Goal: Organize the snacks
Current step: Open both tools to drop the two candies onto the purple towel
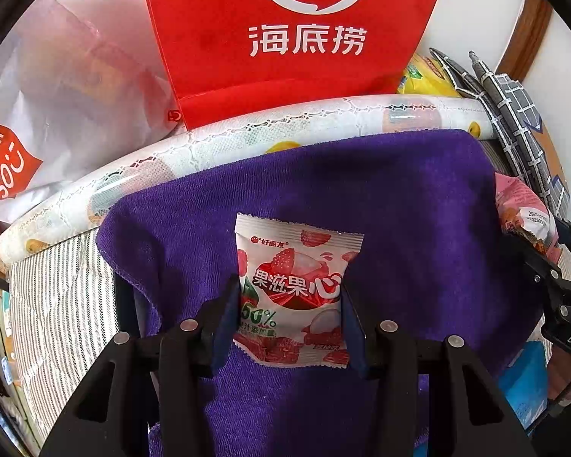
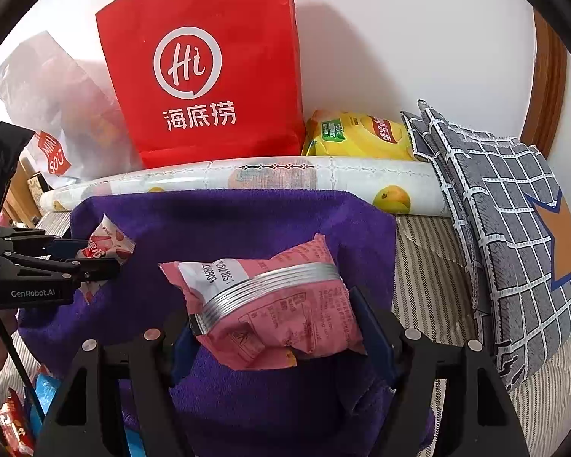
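Note:
My left gripper (image 1: 291, 312) is shut on a white and red strawberry gummy packet (image 1: 295, 289) and holds it over the purple towel (image 1: 399, 198). My right gripper (image 2: 274, 327) is shut on a pink snack packet (image 2: 281, 304) with a silver seam, held above the same towel (image 2: 228, 221). The pink packet also shows at the right edge of the left wrist view (image 1: 521, 213). The left gripper (image 2: 95, 259) with the gummy packet (image 2: 106, 243) shows at the left of the right wrist view.
A red paper bag (image 2: 209, 76) stands against the wall behind a rolled fruit-print sheet (image 2: 285, 179). A yellow chip bag (image 2: 358, 133) lies beside it. A grey checked cushion (image 2: 514, 221) lies at right. A translucent plastic bag (image 2: 49, 106) lies at left. More snack packets (image 2: 15, 426) lie at lower left.

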Action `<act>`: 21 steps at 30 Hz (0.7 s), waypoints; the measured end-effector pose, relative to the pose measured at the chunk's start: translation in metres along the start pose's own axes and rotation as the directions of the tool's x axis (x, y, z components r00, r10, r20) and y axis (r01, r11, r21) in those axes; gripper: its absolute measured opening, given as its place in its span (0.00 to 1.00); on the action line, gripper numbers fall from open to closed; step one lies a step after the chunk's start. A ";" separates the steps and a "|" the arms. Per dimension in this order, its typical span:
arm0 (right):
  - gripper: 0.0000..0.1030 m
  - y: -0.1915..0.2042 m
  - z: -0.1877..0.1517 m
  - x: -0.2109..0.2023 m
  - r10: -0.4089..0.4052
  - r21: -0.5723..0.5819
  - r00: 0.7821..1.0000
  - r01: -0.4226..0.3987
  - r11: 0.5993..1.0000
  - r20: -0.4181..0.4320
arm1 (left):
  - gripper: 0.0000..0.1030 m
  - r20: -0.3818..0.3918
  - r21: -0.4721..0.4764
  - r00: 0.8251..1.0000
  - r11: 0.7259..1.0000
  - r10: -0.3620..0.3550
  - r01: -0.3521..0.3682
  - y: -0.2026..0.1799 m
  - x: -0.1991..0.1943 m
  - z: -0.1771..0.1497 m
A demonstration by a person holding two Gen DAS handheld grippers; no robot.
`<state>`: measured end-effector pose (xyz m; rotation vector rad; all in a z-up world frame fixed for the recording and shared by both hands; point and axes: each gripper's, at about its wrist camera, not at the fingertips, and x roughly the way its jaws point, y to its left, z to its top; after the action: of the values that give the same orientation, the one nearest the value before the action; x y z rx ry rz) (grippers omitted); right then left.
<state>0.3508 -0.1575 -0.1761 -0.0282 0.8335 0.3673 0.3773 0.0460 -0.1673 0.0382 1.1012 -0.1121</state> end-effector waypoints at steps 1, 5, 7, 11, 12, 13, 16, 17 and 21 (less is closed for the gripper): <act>0.70 0.000 0.000 -0.001 0.000 -0.003 1.000 0.000 1.000 0.003 | 0.47 0.003 0.002 1.000 1.000 0.002 -0.002 0.000 -0.001 0.000; 0.79 0.004 0.000 -0.006 -0.026 -0.038 0.999 0.028 0.999 0.030 | 0.52 0.010 0.013 1.000 1.000 0.000 0.000 0.000 -0.005 -0.001; 0.80 0.005 0.000 -0.011 -0.029 -0.046 0.998 0.032 0.998 0.056 | 0.61 0.022 0.026 1.000 1.000 -0.013 0.012 -0.003 -0.010 -0.001; 0.84 0.006 0.002 -0.017 -0.033 -0.053 0.996 0.037 0.998 0.078 | 0.75 0.053 0.045 0.999 0.999 -0.001 -0.002 -0.007 -0.021 -0.001; 0.84 0.007 0.002 -0.020 -0.042 -0.052 0.996 0.047 0.998 0.084 | 0.76 0.062 0.047 0.998 0.999 0.006 -0.009 -0.007 -0.025 -0.001; 0.84 0.007 0.003 -0.022 -0.053 -0.052 0.995 0.057 0.997 0.088 | 0.76 0.070 0.043 0.997 0.999 0.015 -0.018 -0.007 -0.028 0.000; 0.86 0.010 0.006 -0.030 -0.091 -0.046 0.992 0.096 0.994 0.092 | 0.76 0.087 0.027 0.996 0.999 0.020 -0.022 -0.003 -0.039 0.000; 0.87 0.011 0.007 -0.033 -0.104 -0.042 0.991 0.108 0.993 0.086 | 0.76 0.089 0.020 0.996 0.999 0.024 -0.026 -0.002 -0.042 0.000; 0.87 0.010 0.007 -0.050 -0.145 -0.001 0.987 0.145 0.989 0.070 | 0.76 0.126 -0.004 0.990 0.998 0.055 -0.055 0.002 -0.062 0.000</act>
<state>0.3215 -0.1626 -0.1336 -0.0808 0.7561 0.2324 0.3502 0.0521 -0.1122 0.0600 0.9729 -0.0639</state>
